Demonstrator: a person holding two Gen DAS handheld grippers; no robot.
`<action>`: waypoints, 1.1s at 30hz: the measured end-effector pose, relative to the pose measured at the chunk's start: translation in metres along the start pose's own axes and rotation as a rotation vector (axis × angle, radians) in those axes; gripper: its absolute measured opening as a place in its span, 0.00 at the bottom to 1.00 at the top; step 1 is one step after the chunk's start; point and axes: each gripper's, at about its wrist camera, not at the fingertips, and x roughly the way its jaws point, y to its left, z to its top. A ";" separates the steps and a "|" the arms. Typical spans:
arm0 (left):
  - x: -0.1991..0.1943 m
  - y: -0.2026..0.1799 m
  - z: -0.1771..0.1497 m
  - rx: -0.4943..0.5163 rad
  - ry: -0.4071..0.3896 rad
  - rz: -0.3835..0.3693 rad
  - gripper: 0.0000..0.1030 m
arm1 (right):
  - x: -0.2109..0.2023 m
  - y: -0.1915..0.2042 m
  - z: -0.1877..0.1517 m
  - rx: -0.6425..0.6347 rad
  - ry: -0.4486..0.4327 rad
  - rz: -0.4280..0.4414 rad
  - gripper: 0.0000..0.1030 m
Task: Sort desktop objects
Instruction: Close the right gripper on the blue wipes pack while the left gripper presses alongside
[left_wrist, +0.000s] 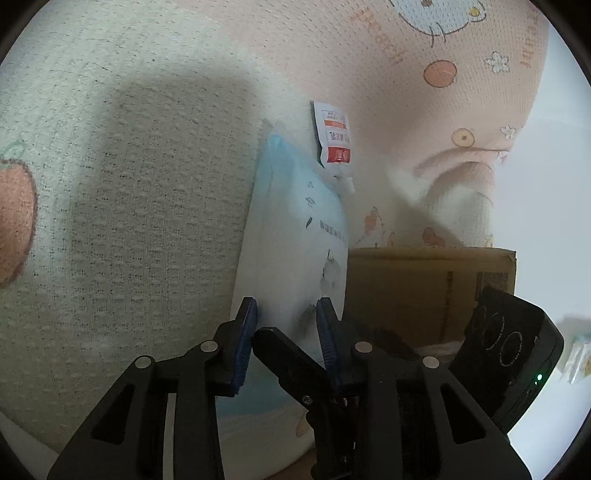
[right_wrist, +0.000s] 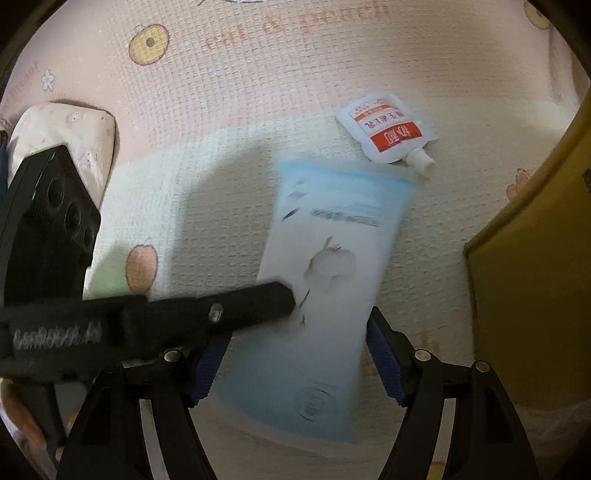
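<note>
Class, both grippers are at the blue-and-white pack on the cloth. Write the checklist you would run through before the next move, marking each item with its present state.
1. Pack lies between the jaws of the right gripper: ok.
2. Right pads pressing on the pack: cannot tell, the picture is blurred.
3. Left gripper clear of the pack: not ok, one of its fingers reaches over the pack's edge.
4. Red-and-white sachet lies apart from the pack: ok.
5. Cardboard box open to take things: cannot tell, only its side shows.
</note>
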 end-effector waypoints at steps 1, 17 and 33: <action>0.000 -0.001 0.001 -0.003 -0.006 0.006 0.34 | 0.000 0.001 0.000 -0.019 -0.002 -0.001 0.69; 0.003 0.003 0.014 -0.032 -0.054 0.007 0.35 | 0.022 -0.020 -0.006 0.030 -0.024 0.053 0.80; -0.002 0.004 0.013 -0.046 -0.044 -0.011 0.35 | 0.027 -0.006 -0.003 -0.019 -0.066 -0.087 0.75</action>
